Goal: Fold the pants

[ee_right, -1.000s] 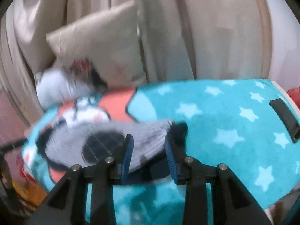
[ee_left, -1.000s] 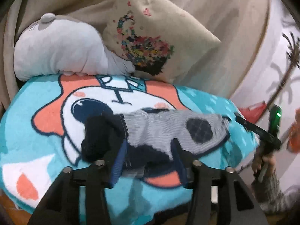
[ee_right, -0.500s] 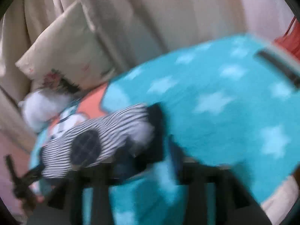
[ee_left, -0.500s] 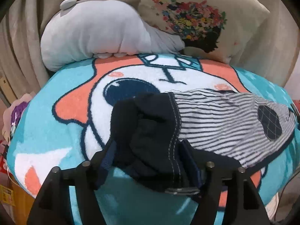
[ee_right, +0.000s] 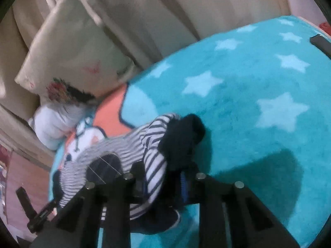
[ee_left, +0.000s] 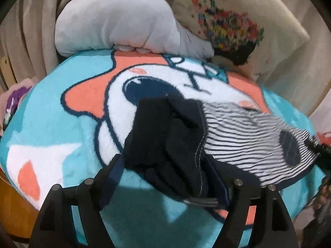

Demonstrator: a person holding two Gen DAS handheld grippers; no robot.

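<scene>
Small striped pants (ee_left: 244,136) with dark navy cuffs and a dark knee patch lie across the turquoise cartoon blanket (ee_left: 62,136). My left gripper (ee_left: 165,173) is shut on the bunched navy end (ee_left: 165,144) of the pants. In the right wrist view my right gripper (ee_right: 163,177) is shut on the other end of the pants (ee_right: 153,165), where stripes meet a navy cuff (ee_right: 184,136). The garment hangs stretched between both grippers, just over the blanket.
A grey plush pillow (ee_left: 115,20) and a beige floral cushion (ee_left: 233,20) lie at the back against beige curtains (ee_right: 175,4). The starred part of the blanket (ee_right: 258,86) spreads to the right. A dark flat object (ee_right: 320,43) lies at its far right edge.
Both grippers have swung over the blanket, carrying the pants' ends. The right view has tilted and moved closer to the fabric; the left has drawn slightly nearer the pillows.
</scene>
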